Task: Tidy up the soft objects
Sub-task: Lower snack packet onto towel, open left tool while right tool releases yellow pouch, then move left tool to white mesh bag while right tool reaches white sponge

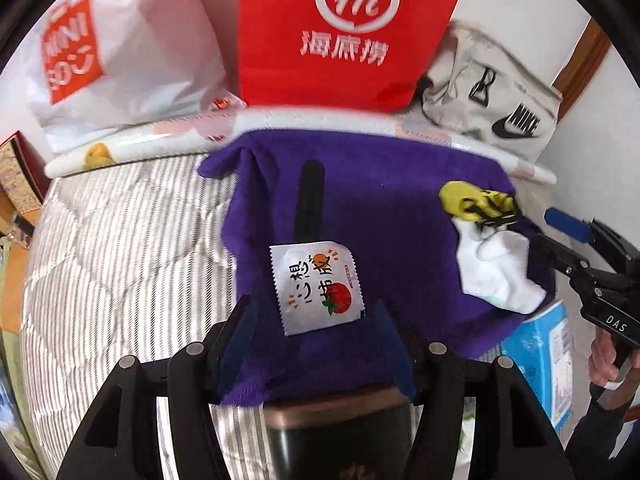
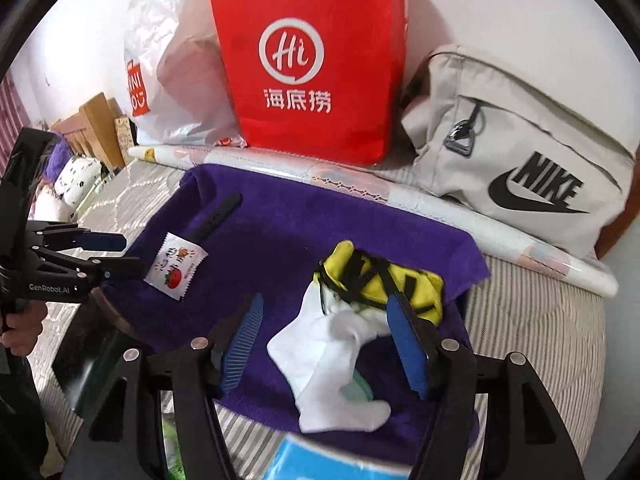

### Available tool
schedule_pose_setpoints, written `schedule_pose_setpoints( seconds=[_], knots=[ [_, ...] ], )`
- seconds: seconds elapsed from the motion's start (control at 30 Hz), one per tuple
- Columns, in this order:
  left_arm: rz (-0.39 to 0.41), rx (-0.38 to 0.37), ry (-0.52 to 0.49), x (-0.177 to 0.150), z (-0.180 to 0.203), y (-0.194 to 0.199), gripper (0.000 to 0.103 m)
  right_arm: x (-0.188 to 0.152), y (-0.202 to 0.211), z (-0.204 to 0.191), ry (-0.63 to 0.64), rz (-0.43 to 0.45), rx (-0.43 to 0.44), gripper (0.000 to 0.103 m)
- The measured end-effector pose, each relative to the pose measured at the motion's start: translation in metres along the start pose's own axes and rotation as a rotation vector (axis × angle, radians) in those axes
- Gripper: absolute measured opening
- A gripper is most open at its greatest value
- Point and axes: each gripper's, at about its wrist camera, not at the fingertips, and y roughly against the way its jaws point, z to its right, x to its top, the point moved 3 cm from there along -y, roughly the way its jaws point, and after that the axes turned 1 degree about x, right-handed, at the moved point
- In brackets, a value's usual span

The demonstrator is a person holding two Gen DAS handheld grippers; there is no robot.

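— What is seen at the left gripper?

— Its jaws are spread over the near edge of the purple towel; a white snack packet lies between the fingertips, unpinched, with a black strap just beyond.

— And to the right?

— The right gripper is also held spread. A white sock lies between its blue pads, and a yellow-and-black sock is found just beyond, on the same towel.

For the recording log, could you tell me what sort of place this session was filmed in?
Probably a bedroom at home: the purple towel lies on a striped quilted mattress set against a white wall, with a red shopping bag and a Nike bag lined up along it.
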Motion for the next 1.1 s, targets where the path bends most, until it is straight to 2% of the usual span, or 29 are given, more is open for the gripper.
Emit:
schedule_pose_setpoints(
  seconds=[0.23, 0.33, 0.43, 0.57, 0.63, 0.77, 0.87, 1.0, 1.1],
  knots=[
    [0.117, 0.015, -0.011, -0.023, 0.003, 0.049, 0.059, -0.021, 0.047, -0.009, -0.039, 0.057, -0.022, 0.064],
    [0.145, -0.049, -0.001, -0.043, 0.006, 0.071, 0.058, -0.038, 0.07, -0.013, -0.071, 0.078, -0.022, 0.064],
    [0.158, -0.06, 0.0, -0.063, 0.008, 0.087, 0.058, -0.057, 0.089, -0.019, -0.111, 0.096, 0.004, 0.064],
    [0.126, -0.05, -0.009, -0.091, 0.016, 0.097, 0.059, -0.087, 0.109, -0.039, -0.097, 0.078, 0.04, 0.064],
    [0.111, -0.051, -0.01, -0.104, 0.018, 0.1, 0.059, -0.101, 0.114, -0.052, -0.082, 0.077, 0.031, 0.064],
    [0.098, -0.022, -0.021, -0.131, 0.019, 0.1, 0.059, -0.127, 0.117, -0.078, -0.056, 0.073, 0.057, 0.068],
    [0.089, 0.024, -0.026, -0.151, 0.013, 0.093, 0.059, -0.141, 0.109, -0.103, -0.003, 0.053, 0.094, 0.069],
    [0.072, -0.016, 0.016, -0.17, 0.001, 0.087, 0.059, -0.152, 0.099, -0.137, 0.144, 0.061, 0.1, 0.07],
    [0.08, -0.041, 0.042, -0.18, -0.009, 0.087, 0.059, -0.157, 0.088, -0.157, 0.263, 0.077, 0.044, 0.072]
  ],
)
